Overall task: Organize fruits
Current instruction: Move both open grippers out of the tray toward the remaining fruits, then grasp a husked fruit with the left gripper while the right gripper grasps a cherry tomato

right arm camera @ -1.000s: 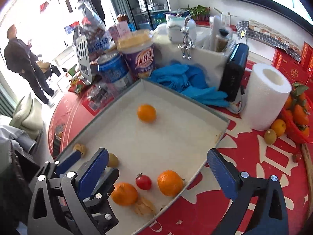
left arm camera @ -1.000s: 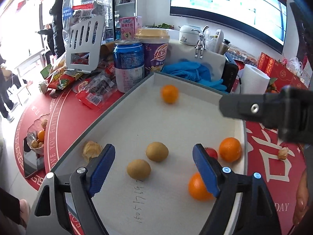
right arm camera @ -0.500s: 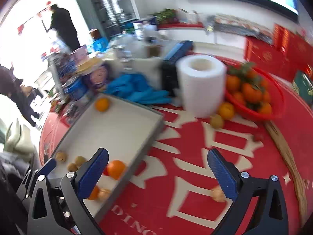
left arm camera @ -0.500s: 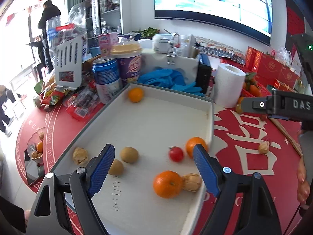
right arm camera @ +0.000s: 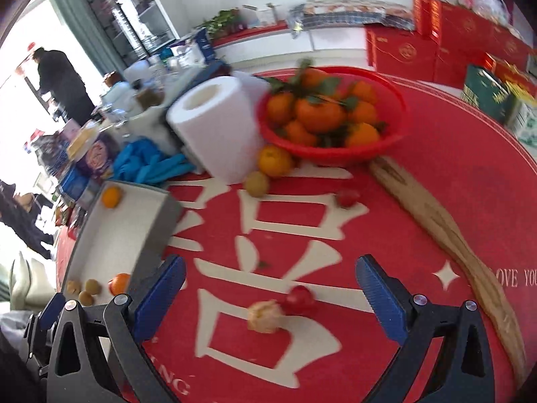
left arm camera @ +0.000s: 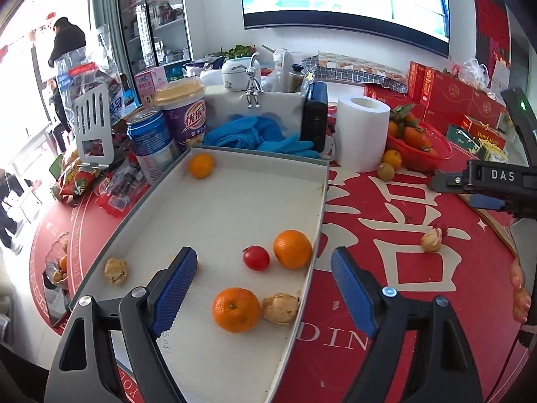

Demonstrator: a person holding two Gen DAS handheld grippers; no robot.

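Left tool [left arm camera: 263, 275]: jaws stand wide apart with nothing between the pads, hanging over the near right corner of the grey tray [left arm camera: 235, 154]. Between and just ahead of its fingers lie an orange [left arm camera: 236, 309], touching a papery husk fruit [left arm camera: 281, 308], then a small red tomato [left arm camera: 256, 258] and a second orange [left arm camera: 292, 249] close to the tray's right wall. A further husk fruit [left arm camera: 115, 271] sits to the left of the left finger, and a small orange [left arm camera: 200, 165] rests at the tray's far end.

Right tool [right arm camera: 270, 282]: jaws likewise spread wide and empty, poised over the red desk [right arm camera: 419, 181] well to the right of the tray. Directly between its fingers lie a husk fruit [right arm camera: 264, 315] and a red tomato [right arm camera: 299, 299], the two touching. Farther ahead are another red fruit [right arm camera: 347, 198], a brownish round fruit [right arm camera: 256, 184] and an orange [right arm camera: 274, 160], the last two beside a paper roll [right arm camera: 214, 127]. A red basket [right arm camera: 399, 107] of leafy oranges stands beyond them; a wooden stick [right arm camera: 446, 235] lies to the right of the tool. The right-wrist view is blurred.
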